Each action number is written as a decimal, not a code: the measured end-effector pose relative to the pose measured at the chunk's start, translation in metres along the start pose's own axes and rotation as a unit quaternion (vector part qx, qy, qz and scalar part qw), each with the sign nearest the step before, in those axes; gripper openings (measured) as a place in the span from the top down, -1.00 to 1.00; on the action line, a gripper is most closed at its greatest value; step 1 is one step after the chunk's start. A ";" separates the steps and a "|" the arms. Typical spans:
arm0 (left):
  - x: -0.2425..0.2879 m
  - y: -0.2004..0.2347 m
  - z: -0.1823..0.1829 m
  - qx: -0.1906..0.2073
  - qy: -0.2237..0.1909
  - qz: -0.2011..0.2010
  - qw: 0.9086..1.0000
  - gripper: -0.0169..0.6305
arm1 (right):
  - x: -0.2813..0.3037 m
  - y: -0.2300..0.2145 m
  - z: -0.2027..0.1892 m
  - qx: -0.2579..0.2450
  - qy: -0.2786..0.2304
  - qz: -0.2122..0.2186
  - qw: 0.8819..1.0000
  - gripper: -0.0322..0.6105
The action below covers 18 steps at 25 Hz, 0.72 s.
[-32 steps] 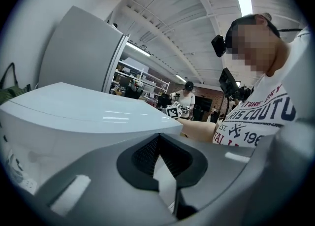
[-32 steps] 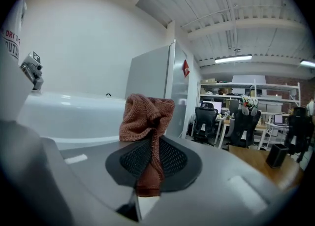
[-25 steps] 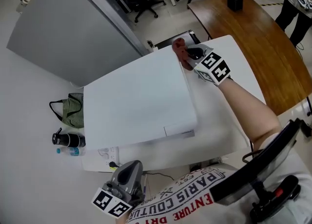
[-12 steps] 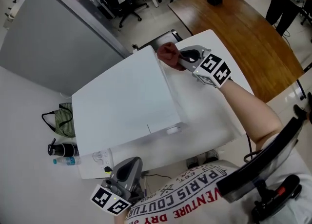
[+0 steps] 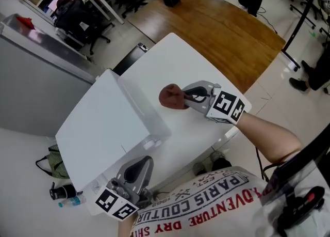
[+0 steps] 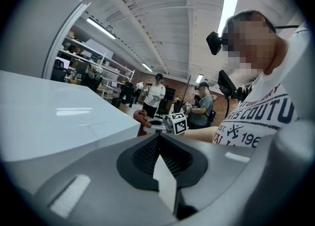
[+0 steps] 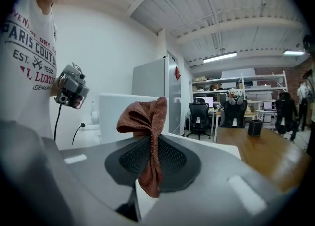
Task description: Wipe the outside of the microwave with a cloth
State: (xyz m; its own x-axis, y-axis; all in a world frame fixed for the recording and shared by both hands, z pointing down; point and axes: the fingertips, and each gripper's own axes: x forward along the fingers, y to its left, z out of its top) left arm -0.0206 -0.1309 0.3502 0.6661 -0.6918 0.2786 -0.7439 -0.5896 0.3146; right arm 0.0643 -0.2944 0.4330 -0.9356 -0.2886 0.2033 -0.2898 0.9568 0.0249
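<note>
The white microwave (image 5: 98, 127) stands on the left part of a white table (image 5: 201, 70). My right gripper (image 5: 184, 97) is shut on a bunched reddish-brown cloth (image 5: 170, 97), held over the table just right of the microwave and apart from it. In the right gripper view the cloth (image 7: 147, 121) hangs pinched between the jaws of that gripper (image 7: 152, 146), with the microwave (image 7: 123, 109) behind. My left gripper (image 5: 140, 168) is low at the table's near edge, shut and empty. In the left gripper view, the microwave (image 6: 49, 116) fills the space to the left of that gripper (image 6: 160, 153).
A brown wooden table (image 5: 221, 24) adjoins the white one at the back right. A tall grey cabinet (image 5: 31, 81) stands behind the microwave. A striped bag (image 5: 49, 159) and a dark bottle (image 5: 63, 191) lie on the floor at left. Office chairs and people fill the background.
My right gripper has carried the cloth from the microwave's far right top corner down to the table side beside it. The head view has swung round. The left gripper has stayed put.
</note>
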 end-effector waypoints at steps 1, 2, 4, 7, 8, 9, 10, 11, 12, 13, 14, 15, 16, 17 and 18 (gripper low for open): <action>0.008 -0.004 0.000 0.003 0.003 -0.012 1.000 0.94 | -0.007 0.007 -0.007 0.007 0.000 -0.002 1.000 0.79; 0.014 -0.007 0.000 0.006 0.006 -0.022 1.000 0.94 | -0.013 0.014 -0.012 0.014 -0.002 -0.006 1.000 0.79; 0.024 -0.013 -0.001 0.010 0.012 -0.040 0.999 0.94 | -0.020 0.030 -0.016 0.025 -0.013 -0.014 1.000 0.79; 0.032 -0.020 -0.002 0.012 0.020 -0.061 0.998 0.94 | -0.026 0.058 -0.020 0.026 -0.024 -0.023 0.999 0.79; 0.033 -0.022 -0.002 0.012 0.022 -0.066 0.998 0.94 | -0.025 0.066 -0.022 0.029 -0.026 -0.023 0.999 0.79; 0.034 -0.022 -0.002 0.012 0.023 -0.068 0.997 0.94 | -0.023 0.073 -0.024 0.033 -0.026 -0.021 0.999 0.79; 0.033 -0.022 -0.001 0.012 0.023 -0.069 0.997 0.94 | -0.020 0.079 -0.028 0.035 -0.024 -0.017 0.999 0.79; 0.033 -0.021 -0.001 0.012 0.023 -0.068 0.997 0.94 | -0.015 0.084 -0.032 0.037 -0.021 -0.013 0.999 0.79; 0.031 -0.019 0.000 0.011 0.022 -0.066 0.998 0.94 | -0.010 0.088 -0.035 0.037 -0.017 -0.008 0.999 0.79; 0.029 -0.016 0.001 0.011 0.021 -0.062 0.998 0.94 | -0.004 0.090 -0.039 0.036 -0.014 -0.003 0.999 0.79; 0.027 -0.013 0.001 0.012 0.020 -0.057 0.998 0.94 | 0.003 0.092 -0.042 0.033 -0.012 0.001 0.999 0.79; 0.025 -0.011 0.000 0.014 0.020 -0.050 0.998 0.94 | 0.010 0.093 -0.045 0.030 -0.010 0.005 0.999 0.79; 0.022 -0.008 -0.002 0.016 0.021 -0.043 0.999 0.94 | 0.017 0.092 -0.047 0.030 -0.008 0.007 0.999 0.79; 0.018 -0.006 -0.005 0.017 0.022 -0.037 0.999 0.94 | 0.024 0.092 -0.049 0.032 -0.007 0.008 0.999 0.79; 0.014 -0.003 -0.007 0.015 0.023 -0.032 0.999 0.94 | 0.031 0.091 -0.051 0.033 -0.006 0.010 0.999 0.79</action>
State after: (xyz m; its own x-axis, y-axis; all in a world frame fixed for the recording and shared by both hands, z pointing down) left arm -0.0086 -0.1357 0.3597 0.7130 -0.6336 0.3002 -0.7012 -0.6443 0.3052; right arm 0.0185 -0.2143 0.4911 -0.9434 -0.2708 0.1915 -0.2837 0.9579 -0.0433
